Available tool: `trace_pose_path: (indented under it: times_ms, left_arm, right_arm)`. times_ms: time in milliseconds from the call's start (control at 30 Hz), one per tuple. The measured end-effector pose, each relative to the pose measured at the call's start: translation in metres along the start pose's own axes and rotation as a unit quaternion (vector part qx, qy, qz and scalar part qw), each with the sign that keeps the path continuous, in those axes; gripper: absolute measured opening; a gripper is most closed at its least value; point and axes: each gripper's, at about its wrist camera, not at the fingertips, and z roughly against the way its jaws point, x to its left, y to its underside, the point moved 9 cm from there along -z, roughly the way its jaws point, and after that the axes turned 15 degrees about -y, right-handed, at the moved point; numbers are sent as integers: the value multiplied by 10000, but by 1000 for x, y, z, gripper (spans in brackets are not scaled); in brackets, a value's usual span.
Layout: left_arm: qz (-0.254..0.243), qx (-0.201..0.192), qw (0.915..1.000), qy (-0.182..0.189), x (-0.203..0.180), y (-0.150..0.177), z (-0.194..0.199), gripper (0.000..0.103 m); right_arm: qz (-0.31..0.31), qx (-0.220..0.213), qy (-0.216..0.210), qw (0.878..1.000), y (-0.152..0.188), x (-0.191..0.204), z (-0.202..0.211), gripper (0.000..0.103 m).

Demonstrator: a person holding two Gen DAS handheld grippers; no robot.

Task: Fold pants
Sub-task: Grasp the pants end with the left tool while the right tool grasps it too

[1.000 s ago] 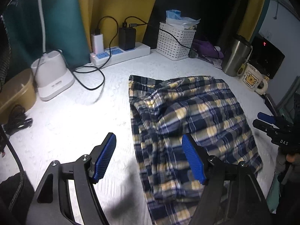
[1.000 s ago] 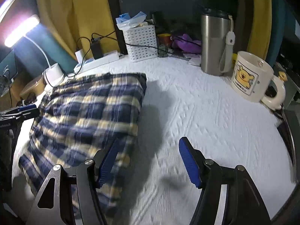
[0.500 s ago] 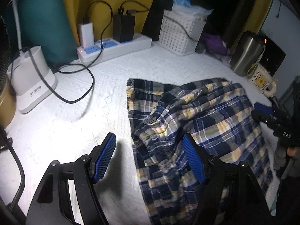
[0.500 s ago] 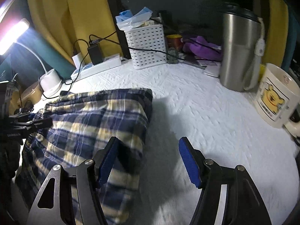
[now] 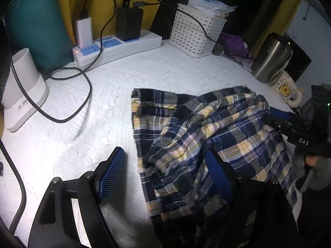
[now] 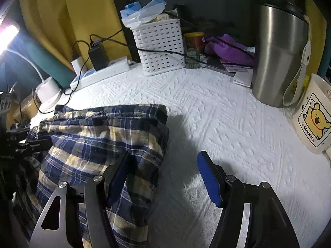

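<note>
Here, by item:
Pants (image 5: 206,128): plaid blue, yellow and white, lying rumpled on the white textured cover (image 5: 82,124), a bunched fold raised near the middle.
Left gripper (image 5: 165,171): jaws spread wide, empty, straddling the near left edge of the pants.
Right gripper (image 6: 163,177): jaws apart, empty; its left finger over the pants' right edge, its right finger over bare cover.
Far side: power strip (image 5: 118,47), white basket (image 5: 194,35).
Right: steel tumbler (image 6: 279,51), bear mug (image 6: 312,115).
</note>
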Motion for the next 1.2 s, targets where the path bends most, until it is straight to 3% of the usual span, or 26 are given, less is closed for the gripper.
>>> trace_pose_path:
  times_ms: [333, 500, 867, 933, 1200]
  left_arm:
    - [-248, -76, 9997, 28, -15, -2, -8, 81]
    - [-434, -166, 9988, -130, -22, -3, -12, 80]
    - [-454, -424, 9980, -128, -29, -3, -10, 62]
    - [-445, -470, 9978, -127, -30, -2, -8, 54]
    - [-547, -477, 9974, -26, -37, -1, -7, 39]
  right_arm:
    - [-71, 42, -186, 9998, -1, 3, -3, 68]
    - [-54, 48, -203, 9998, -3, 5, -5, 68]
    - [-57, 122, -222, 9997, -6, 8, -9, 68]
    - [-41, 137, -221, 9997, -5, 8, -10, 68]
    - [45, 214, -347, 9992, -6, 14, -15, 68]
